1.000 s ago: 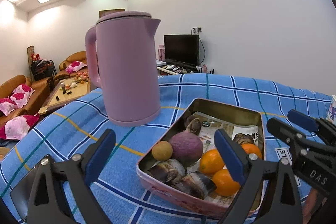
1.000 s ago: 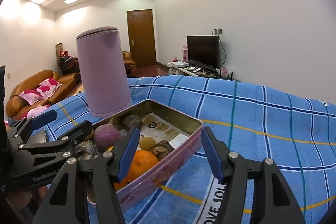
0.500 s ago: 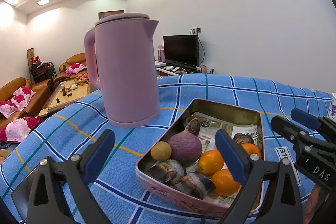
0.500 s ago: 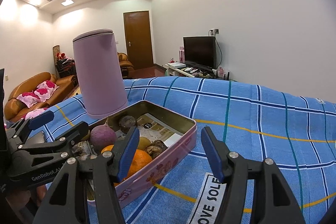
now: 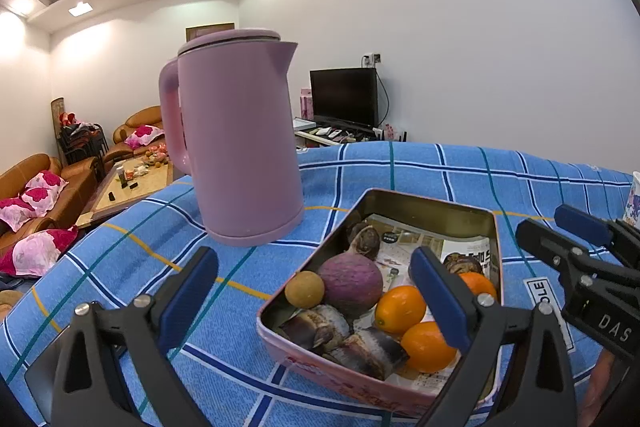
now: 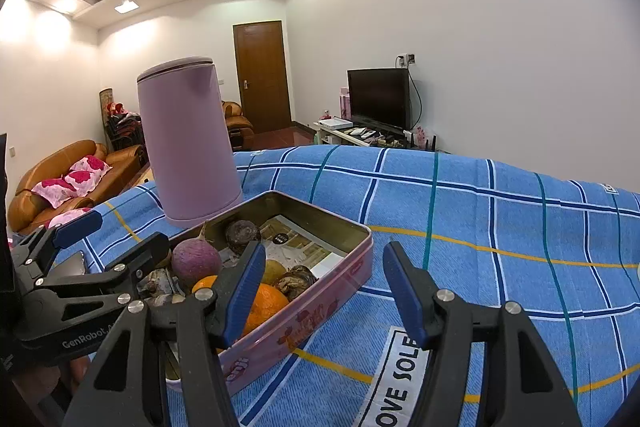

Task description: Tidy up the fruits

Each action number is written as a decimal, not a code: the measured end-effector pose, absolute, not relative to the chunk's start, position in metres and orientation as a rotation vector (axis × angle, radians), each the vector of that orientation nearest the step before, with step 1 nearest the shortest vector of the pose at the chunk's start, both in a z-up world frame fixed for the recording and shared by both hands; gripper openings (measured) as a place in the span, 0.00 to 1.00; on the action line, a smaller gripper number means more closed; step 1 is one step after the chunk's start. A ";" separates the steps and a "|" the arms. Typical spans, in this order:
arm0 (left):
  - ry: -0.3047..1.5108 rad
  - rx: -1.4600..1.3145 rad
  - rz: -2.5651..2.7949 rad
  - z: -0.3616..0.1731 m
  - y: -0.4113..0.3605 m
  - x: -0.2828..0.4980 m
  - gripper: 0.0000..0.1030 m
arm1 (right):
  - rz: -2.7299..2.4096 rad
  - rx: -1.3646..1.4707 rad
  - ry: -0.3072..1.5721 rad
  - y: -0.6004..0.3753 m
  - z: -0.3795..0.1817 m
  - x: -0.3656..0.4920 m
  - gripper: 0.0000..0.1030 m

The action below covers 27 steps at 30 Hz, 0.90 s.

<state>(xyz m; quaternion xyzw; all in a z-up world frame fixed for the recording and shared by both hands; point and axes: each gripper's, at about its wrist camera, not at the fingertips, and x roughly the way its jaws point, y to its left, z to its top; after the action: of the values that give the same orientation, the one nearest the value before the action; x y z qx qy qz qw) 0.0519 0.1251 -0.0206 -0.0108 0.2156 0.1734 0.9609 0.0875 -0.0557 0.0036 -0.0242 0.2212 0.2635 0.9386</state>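
A pink metal tin (image 5: 304,357) (image 6: 320,307) on the blue checked cloth holds fruit: a purple round fruit (image 5: 350,284) (image 6: 197,259), a small tan fruit (image 5: 305,289), oranges (image 5: 400,308) (image 6: 264,307), dark brown pieces (image 5: 348,341) and a dark round one (image 5: 364,239) (image 6: 243,235). My left gripper (image 5: 316,301) is open and empty, hovering over the tin's near left end. My right gripper (image 6: 324,291) is open and empty, over the tin's right edge. Each gripper shows in the other's view.
A tall pink kettle (image 5: 236,143) (image 6: 188,143) stands on the cloth just behind the tin's left end. A printed cup (image 5: 634,197) sits at the far right. Beyond the table are sofas, a coffee table, a TV and a door.
Both views have tilted up and drawn slightly back; the tin and kettle sit lower in frame. Both grippers stay open and empty.
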 end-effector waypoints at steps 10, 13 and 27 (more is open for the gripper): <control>0.436 -0.021 0.355 -0.020 0.125 0.051 0.99 | 0.538 -0.048 0.451 -0.056 0.004 0.087 0.61; 0.437 -0.023 0.358 -0.020 0.126 0.051 1.00 | 0.539 -0.049 0.453 -0.056 0.004 0.087 0.61; 0.443 -0.009 0.354 -0.020 0.124 0.051 1.00 | 0.527 -0.036 0.443 -0.060 0.004 0.085 0.61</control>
<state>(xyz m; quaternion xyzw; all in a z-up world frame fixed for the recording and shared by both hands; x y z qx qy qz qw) 0.0512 0.1236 -0.0195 -0.0044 0.2183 0.1748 0.9601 0.0851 -0.0600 0.0038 -0.0178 0.2171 0.2581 0.9412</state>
